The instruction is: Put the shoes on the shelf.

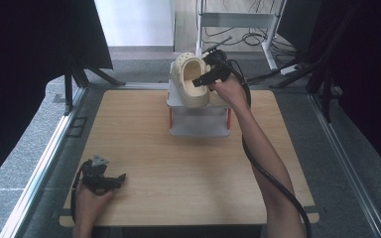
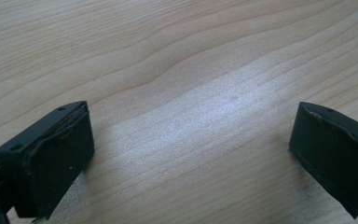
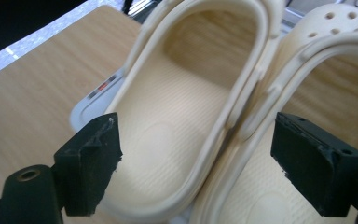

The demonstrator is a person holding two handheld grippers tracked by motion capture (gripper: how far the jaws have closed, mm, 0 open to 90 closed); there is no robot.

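Two cream foam clogs sit side by side on a white two-tier stand point(image 1: 198, 124) at the far middle of the wooden table point(image 1: 178, 163). The left clog point(image 1: 191, 82) point(image 3: 182, 116) shows its open footbed. The right clog point(image 3: 317, 70) lies against it, and in the high view a hand largely covers it. My right gripper point(image 1: 199, 82) point(image 3: 200, 140) hovers over the clogs' heel ends, open, its jaws either side of the touching rims without pressing them. My left gripper point(image 1: 120, 178) point(image 2: 191, 140) rests low at the table's front left, open over bare wood.
The right gripper's black cable point(image 1: 273, 178) trails along the forearm to the table's front right edge. Dark curtains point(image 1: 25, 59) hang at both sides. A metal frame point(image 1: 238, 20) and floor cables lie behind the table.
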